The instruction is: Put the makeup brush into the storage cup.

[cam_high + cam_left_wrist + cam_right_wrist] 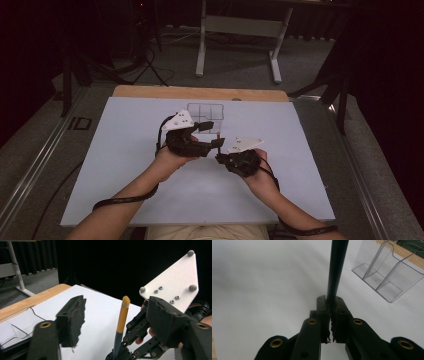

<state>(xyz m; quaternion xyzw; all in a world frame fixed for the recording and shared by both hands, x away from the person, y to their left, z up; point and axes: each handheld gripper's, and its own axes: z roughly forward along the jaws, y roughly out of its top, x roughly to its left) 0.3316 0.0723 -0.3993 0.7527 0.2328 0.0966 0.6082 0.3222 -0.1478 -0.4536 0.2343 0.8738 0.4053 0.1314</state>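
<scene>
A thin pen (122, 317) with a dark lower shaft and an orange-yellow top stands upright above the white board. My right gripper (331, 305) is shut on its dark shaft (335, 270), low down. In the high view the right gripper (221, 157) sits at the centre with the pen (218, 135) rising from it. My left gripper (215, 133) is open, with one jaw on either side of the pen's upper part and not touching it. In the left gripper view, the left gripper (117, 315) spans the pen, with the right gripper's white plate (175, 282) behind.
A clear plastic organizer (205, 111) with several compartments lies on the white board (125, 165) just beyond the grippers, also seen as the organizer (387, 277) and the organizer (20, 325). A wooden table edge (150, 91) runs behind the board. A desk frame (240, 30) stands farther back.
</scene>
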